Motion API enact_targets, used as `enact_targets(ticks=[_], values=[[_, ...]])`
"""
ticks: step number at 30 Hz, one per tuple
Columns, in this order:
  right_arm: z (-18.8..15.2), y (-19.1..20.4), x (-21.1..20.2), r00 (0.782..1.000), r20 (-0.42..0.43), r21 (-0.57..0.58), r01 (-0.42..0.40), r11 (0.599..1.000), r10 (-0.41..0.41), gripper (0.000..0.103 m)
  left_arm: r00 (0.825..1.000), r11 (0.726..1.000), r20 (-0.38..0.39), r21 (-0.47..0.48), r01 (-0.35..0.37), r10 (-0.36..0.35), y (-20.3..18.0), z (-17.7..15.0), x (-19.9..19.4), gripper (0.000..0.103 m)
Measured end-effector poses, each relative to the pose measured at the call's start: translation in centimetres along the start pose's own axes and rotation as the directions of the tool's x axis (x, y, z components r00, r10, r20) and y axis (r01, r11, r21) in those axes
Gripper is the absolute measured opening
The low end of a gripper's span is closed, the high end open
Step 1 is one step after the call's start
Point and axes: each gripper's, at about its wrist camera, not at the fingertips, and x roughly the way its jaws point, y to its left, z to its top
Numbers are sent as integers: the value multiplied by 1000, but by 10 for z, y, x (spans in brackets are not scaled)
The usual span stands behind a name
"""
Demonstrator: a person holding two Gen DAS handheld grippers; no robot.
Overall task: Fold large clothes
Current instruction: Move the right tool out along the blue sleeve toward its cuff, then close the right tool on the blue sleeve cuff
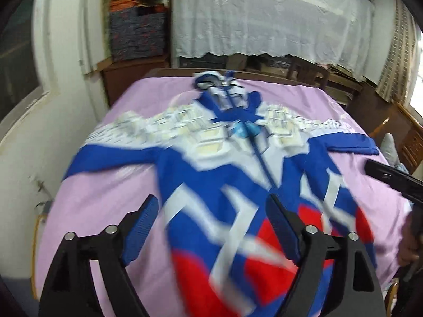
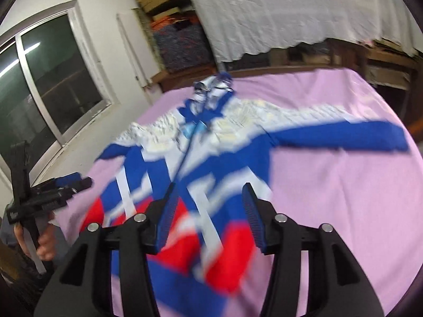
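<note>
Looking from the left wrist: the jacket (image 1: 224,174), blue, white and red, lies spread flat on the pink bed sheet (image 1: 105,190), sleeves out to both sides.
Left gripper (image 1: 208,219): jaws spread wide, nothing between them, above the jacket's lower part.
Right wrist view: right gripper (image 2: 208,211) above the hem, jaws parted, pinching nothing.
Picture quality: both views motion-blurred.
</note>
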Motion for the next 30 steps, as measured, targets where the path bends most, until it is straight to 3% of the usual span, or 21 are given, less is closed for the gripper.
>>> enact_targets(ticks=[2, 5, 8, 11, 15, 18, 22, 25, 30], values=[[22, -4, 36, 998, -38, 27, -53, 998, 55, 50, 999, 999, -26, 1, 32, -32, -5, 12, 23, 88], [43, -17, 92, 988, -112, 82, -101, 992, 110, 50, 995, 1000, -96, -22, 17, -19, -5, 21, 66, 88], [44, -29, 133, 977, -167, 139, -108, 984, 131, 50, 975, 997, -223, -75, -28, 11, 10, 20, 112, 88], [36, -53, 156, 965, -207, 227, -112, 968, 160, 56, 979, 996, -205, -90, -28, 9, 18, 17, 113, 95], [32, -87, 148, 951, -169, 355, -185, 917, 257, 57, 976, 995, -217, -100, -18, -4, 22, 17, 117, 97], [33, -106, 134, 970, -142, 370, -134, 919, 198, 57, 973, 994, -228, -93, -48, 26, 22, 24, 117, 97], [44, -143, 100, 999, -47, 387, 14, 922, 4, 57, 979, 995, -190, -54, -82, 71, 17, 49, 108, 97], [56, -175, 76, 997, 36, 411, 51, 910, -72, 58, 982, 995, -165, -29, -97, 91, 8, 70, 109, 98], [49, -252, 41, 983, 98, 568, 73, 820, -155, 58, 976, 995, -196, -9, -98, 95, -4, 94, 141, 98]])
